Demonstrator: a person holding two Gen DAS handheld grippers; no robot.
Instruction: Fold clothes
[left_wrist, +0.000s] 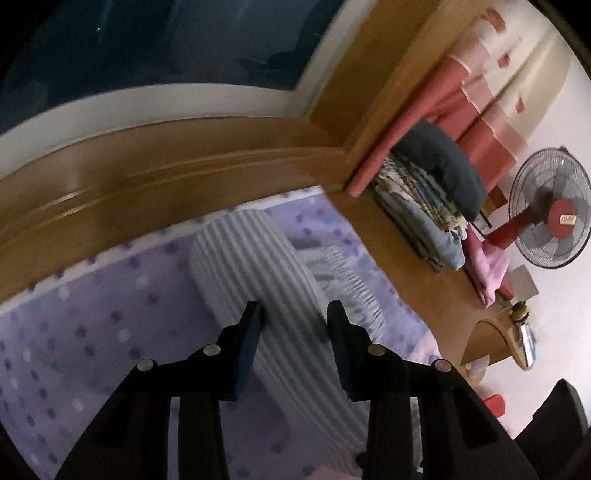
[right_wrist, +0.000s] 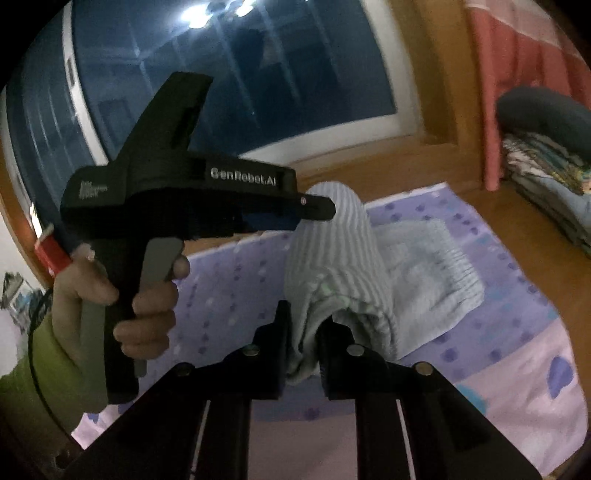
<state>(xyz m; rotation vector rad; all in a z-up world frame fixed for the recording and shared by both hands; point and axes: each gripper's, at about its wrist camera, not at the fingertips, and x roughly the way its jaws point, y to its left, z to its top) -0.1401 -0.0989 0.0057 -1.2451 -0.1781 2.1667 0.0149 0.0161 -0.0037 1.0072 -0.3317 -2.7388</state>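
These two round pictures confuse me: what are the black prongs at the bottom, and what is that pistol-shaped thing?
Each picture comes from a camera on a hand-held gripper, looking along its two black fingers. No robot here: a person holds one gripper in each hand. The pistol-shaped thing is the left gripper, held by the person's left hand, seen from the right gripper's camera. Both grippers lift a pale striped garment above a purple dotted sheet. The right gripper is shut on one bunched edge. In the left camera, cloth runs between the left gripper's fingers, which stand apart, so its grip is unclear.
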